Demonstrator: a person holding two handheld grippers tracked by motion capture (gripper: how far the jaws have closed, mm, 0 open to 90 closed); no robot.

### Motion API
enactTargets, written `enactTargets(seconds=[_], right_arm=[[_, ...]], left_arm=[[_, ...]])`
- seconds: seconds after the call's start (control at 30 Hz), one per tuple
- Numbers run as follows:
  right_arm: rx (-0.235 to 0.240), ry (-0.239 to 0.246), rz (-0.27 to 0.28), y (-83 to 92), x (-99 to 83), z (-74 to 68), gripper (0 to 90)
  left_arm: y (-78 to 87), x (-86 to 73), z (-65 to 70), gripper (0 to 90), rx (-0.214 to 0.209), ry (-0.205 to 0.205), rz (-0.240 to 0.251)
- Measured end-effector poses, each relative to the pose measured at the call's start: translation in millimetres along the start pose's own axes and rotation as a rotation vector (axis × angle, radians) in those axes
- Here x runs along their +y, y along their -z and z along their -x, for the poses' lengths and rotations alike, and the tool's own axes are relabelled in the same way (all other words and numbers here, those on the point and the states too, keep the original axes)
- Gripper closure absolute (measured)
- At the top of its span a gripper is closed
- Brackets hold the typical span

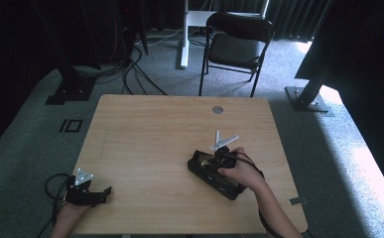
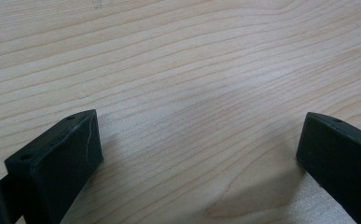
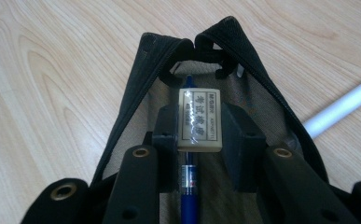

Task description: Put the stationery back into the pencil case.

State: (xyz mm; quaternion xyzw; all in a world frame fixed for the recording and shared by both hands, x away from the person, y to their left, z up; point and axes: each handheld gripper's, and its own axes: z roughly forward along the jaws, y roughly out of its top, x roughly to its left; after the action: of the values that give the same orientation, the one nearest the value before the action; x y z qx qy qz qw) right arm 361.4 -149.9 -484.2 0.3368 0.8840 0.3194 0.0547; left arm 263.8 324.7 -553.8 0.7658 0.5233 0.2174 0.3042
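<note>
Right now the right gripper [image 3: 199,135] has its jaws pressed on the two long sides of a small white eraser [image 3: 199,120] in a clear printed wrapper, holding it just inside the open mouth of a black pencil case [image 3: 136,84]. In the high view that gripper [image 1: 225,159] and the hand on it sit over the case [image 1: 214,174], which lies slantwise on the table [image 1: 150,129] toward its right edge, nearer the person's side than the far one.

The eraser looks light, firm and a little springy, and the glossy wrapper could be slick, so a hold square across the flat sides near the middle, as here, seems the safe one; pinching a corner would likely let it twist. Nothing about it looks fragile.

The case is soft fabric with a zip around its rim and a pale mesh lining, so it will sag rather than stand firm. Inside, a blue pen [image 3: 189,186] lies along the bottom directly beneath the eraser; a darker slim item beside it is too dim to name. Two white sticks [image 1: 223,141] rest on the table just beyond the case.

The left gripper [image 1: 88,191] rests at the near left corner, jaws spread wide over bare wood, holding nothing.
</note>
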Motion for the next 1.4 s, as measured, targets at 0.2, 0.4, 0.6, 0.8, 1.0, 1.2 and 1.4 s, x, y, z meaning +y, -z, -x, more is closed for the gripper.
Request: enactTargets(seconds=[0.2,0.4,0.6,0.8,1.0,1.2,1.4], right_arm=[[-0.005,0.003,-0.025,-7.4,3.4,0.4,68.3],[-0.010,0.021,-0.053,-17.6,6.9,-3.3,68.3],[-0.004,0.028,-0.084,-22.5,8.2,-5.6,68.1],[-0.002,0.035,-0.096,-22.3,7.6,-5.6,64.5],[-0.007,0.032,-0.061,-8.4,7.3,-3.8,64.4],[-0.002,0.023,0.003,13.5,6.2,-1.1,64.6],[-0.004,0.020,0.053,30.0,4.8,0.7,64.6]], left_arm=[[0.0,0.0,0.0,0.4,0.000,0.000,0.000],[0.0,0.0,0.0,0.4,0.000,0.000,0.000],[0.0,0.0,0.0,0.4,0.000,0.000,0.000],[0.0,0.0,0.0,0.4,0.000,0.000,0.000],[0.0,0.0,0.0,0.4,0.000,0.000,0.000],[0.0,0.0,0.0,0.4,0.000,0.000,-0.001],[0.0,0.0,0.0,0.4,0.000,0.000,0.000]])
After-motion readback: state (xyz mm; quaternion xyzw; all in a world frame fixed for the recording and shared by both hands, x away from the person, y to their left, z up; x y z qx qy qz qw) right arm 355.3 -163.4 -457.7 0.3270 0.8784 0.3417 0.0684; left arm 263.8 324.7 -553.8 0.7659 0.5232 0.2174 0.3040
